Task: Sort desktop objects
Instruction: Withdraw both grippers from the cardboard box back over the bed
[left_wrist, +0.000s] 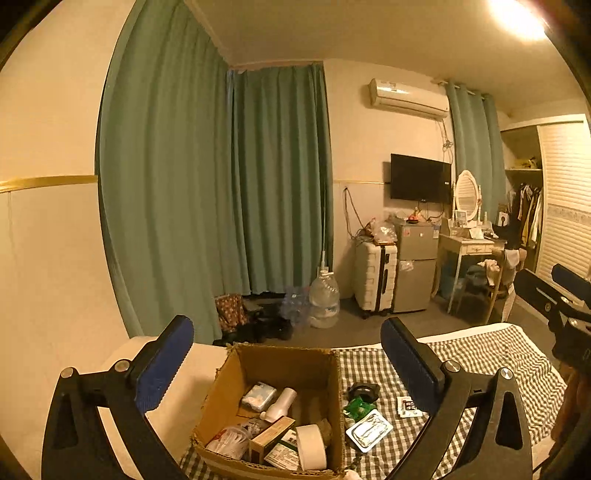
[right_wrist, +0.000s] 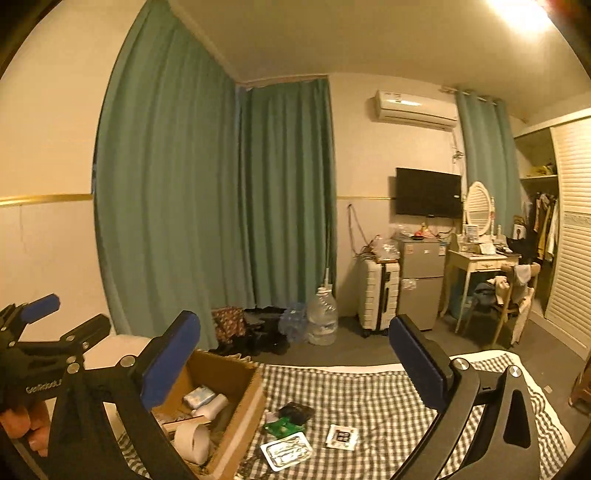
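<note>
box (left_wrist: 225, 402) left of pkts (left_wrist: 369, 430), on cloth (left_wrist: 480, 354)

You have one cardboard box (left_wrist: 236, 373) holding one tape roll (left_wrist: 312, 446) and one white bottle (left_wrist: 280, 404); four small items lie loose on the checked bed cover (right_wrist: 369, 391), including one white sachet (right_wrist: 341, 436).

Right gripper (right_wrist: 295, 354) held above checked cloth (right_wrist: 369, 398), blue-padded jaws wide apart, nothing between them. Cardboard box (right_wrist: 243, 402) sits at left on cloth, open, holding tape roll (right_wrist: 192, 441), white bottle (right_wrist: 212, 404), tissue pack (right_wrist: 198, 396). Beside the box: green packet (right_wrist: 282, 428), clear blister pack (right_wrist: 286, 450), small sachet (right_wrist: 341, 437). Left gripper (right_wrist: 55, 317) visible at far left.
</note>
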